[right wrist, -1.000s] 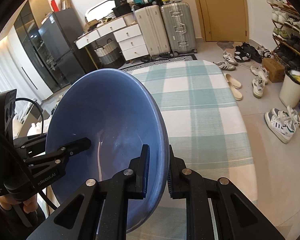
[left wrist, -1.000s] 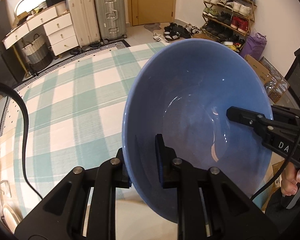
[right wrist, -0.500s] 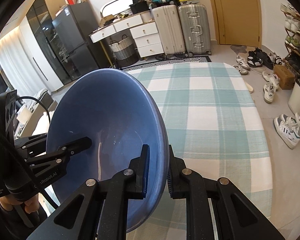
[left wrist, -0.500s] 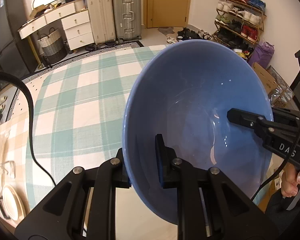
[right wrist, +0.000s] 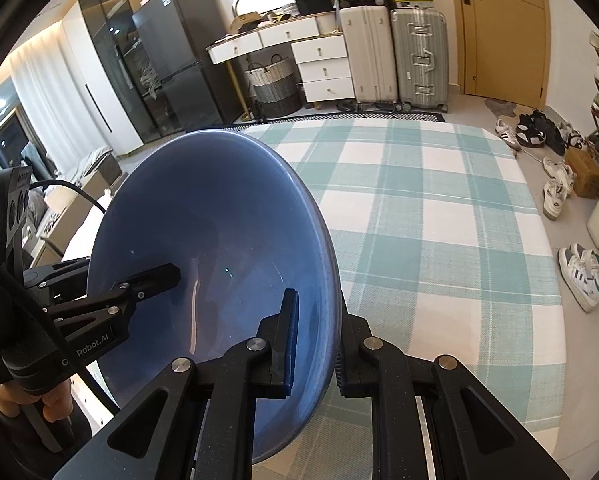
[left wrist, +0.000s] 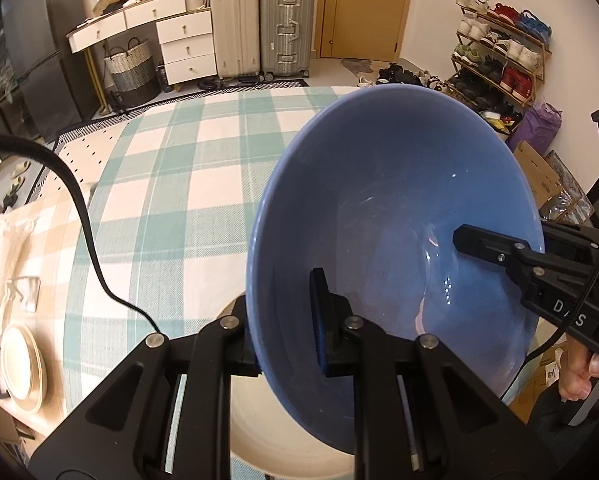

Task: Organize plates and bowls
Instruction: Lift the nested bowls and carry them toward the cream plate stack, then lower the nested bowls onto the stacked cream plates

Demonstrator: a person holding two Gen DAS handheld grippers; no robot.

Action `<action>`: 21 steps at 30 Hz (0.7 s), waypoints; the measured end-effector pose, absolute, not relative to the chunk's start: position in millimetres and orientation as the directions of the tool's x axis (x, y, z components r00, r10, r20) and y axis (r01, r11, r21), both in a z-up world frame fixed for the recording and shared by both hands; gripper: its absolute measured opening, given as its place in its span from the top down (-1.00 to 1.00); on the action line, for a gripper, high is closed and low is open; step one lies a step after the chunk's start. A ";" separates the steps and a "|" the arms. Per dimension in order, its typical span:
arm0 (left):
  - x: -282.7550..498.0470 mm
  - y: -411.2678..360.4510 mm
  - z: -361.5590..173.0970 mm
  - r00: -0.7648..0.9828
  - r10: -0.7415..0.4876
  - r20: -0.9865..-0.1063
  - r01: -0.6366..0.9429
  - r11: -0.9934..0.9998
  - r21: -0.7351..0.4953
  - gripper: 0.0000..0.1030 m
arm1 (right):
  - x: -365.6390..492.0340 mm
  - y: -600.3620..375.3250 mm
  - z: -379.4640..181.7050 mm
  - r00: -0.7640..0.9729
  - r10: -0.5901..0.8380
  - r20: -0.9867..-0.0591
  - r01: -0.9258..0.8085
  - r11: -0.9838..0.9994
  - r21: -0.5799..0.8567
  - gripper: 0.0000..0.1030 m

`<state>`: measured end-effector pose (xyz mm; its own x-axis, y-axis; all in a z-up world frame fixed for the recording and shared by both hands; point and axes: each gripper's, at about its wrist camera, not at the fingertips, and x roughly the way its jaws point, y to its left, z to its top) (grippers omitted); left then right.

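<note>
A big blue bowl (left wrist: 395,216) is held up in the air over the checked tablecloth (left wrist: 171,200), tipped on its side. The left gripper (left wrist: 285,320) pinches one side of its rim, and the right gripper (right wrist: 315,336) pinches the other side, each with one finger inside and one outside. Cream plates (left wrist: 21,364) sit stacked at the table's left edge.
</note>
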<state>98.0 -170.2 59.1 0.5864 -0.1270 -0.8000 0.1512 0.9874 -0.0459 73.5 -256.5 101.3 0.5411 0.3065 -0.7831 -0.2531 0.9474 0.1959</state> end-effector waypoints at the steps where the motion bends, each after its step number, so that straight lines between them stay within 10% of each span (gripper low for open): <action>1: 92.5 -165.0 58.4 0.587 -0.127 -0.800 0.147 0.988 -0.049 0.72 | 71.7 -253.9 101.6 0.540 0.309 -0.783 -0.258 0.946 0.195 0.71; 21: -8.7 -100.8 34.3 0.597 -0.106 -0.795 0.072 0.994 -0.078 0.72 | 22.8 -198.6 84.0 0.473 0.318 -0.822 -0.346 0.925 0.159 0.71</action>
<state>-8.7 -100.8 34.3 0.5968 -0.1058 -0.7954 0.0720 0.9943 -0.0782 22.8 -198.6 84.0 0.4730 0.3183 -0.8215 -0.3460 0.9247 0.1590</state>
